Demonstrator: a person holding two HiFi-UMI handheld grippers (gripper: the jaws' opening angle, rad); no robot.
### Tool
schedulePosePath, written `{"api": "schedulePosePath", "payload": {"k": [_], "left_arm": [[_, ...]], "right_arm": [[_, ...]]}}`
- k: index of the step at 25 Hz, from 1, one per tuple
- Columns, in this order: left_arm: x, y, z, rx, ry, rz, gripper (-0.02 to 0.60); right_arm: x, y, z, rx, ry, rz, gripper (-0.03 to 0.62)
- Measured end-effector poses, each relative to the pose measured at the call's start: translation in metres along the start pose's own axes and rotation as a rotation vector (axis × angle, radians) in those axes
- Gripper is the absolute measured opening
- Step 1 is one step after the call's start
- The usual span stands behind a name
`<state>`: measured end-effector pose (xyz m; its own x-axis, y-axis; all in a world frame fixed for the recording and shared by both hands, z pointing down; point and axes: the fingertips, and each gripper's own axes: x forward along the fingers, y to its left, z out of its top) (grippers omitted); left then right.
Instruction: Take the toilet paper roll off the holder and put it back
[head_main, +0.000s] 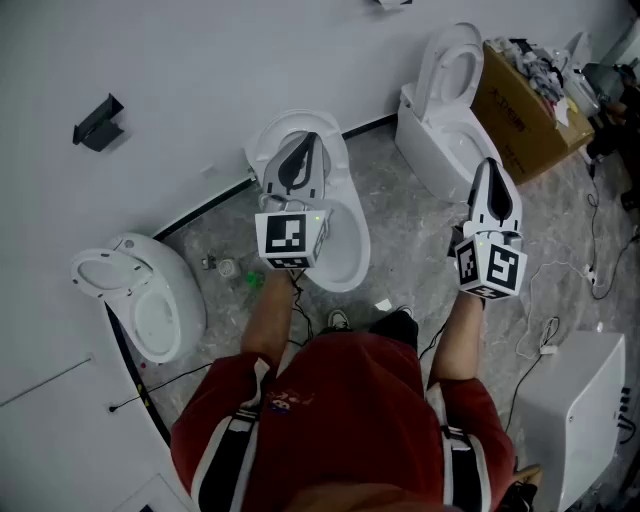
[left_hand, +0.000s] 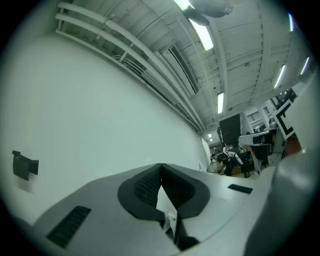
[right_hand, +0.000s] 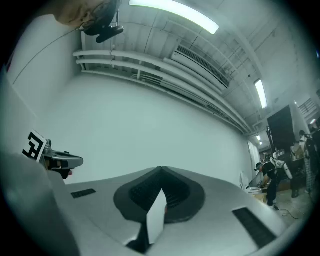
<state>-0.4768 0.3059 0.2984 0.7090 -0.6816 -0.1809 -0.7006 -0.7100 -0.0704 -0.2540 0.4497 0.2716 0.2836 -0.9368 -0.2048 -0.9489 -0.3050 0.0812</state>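
Observation:
A black wall holder (head_main: 100, 122) is fixed to the white wall at the upper left; no toilet paper roll shows on it or anywhere else. The left gripper view shows the same black holder (left_hand: 24, 165) far off at the left edge. My left gripper (head_main: 307, 140) is held over a toilet bowl, well right of the holder, jaws shut and empty (left_hand: 161, 166). My right gripper (head_main: 490, 165) hangs further right, also shut with nothing in it (right_hand: 161, 170). The right gripper view catches the left gripper (right_hand: 56, 161) at its left.
Three white toilets stand along the wall: one at the left (head_main: 140, 295), one under the left gripper (head_main: 345, 235), one at the back right (head_main: 445, 110). A cardboard box (head_main: 520, 110) of clutter sits far right, a white cabinet (head_main: 575, 400) near right, and cables (head_main: 545, 330) trail on the floor.

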Motion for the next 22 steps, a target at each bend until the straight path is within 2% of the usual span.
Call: {"api": "schedulePosePath", "payload": {"k": [12,18,22], "left_arm": [[0.017,-0.003,-0.008,0.031,0.008,0.001,0.018],[0.055,-0.016,-0.020,0.055,0.009,0.008,0.018],[0.099,-0.037,-0.025,0.054,0.014,0.031,0.018]], "right_arm": [[0.016,-0.011,-0.010,0.054,-0.026,-0.016,0.008],[0.045,-0.035,-0.026,0.061,-0.032,0.010,0.008],[0.074,-0.073,-0.040,0.070,-0.033,0.030,0.008]]}}
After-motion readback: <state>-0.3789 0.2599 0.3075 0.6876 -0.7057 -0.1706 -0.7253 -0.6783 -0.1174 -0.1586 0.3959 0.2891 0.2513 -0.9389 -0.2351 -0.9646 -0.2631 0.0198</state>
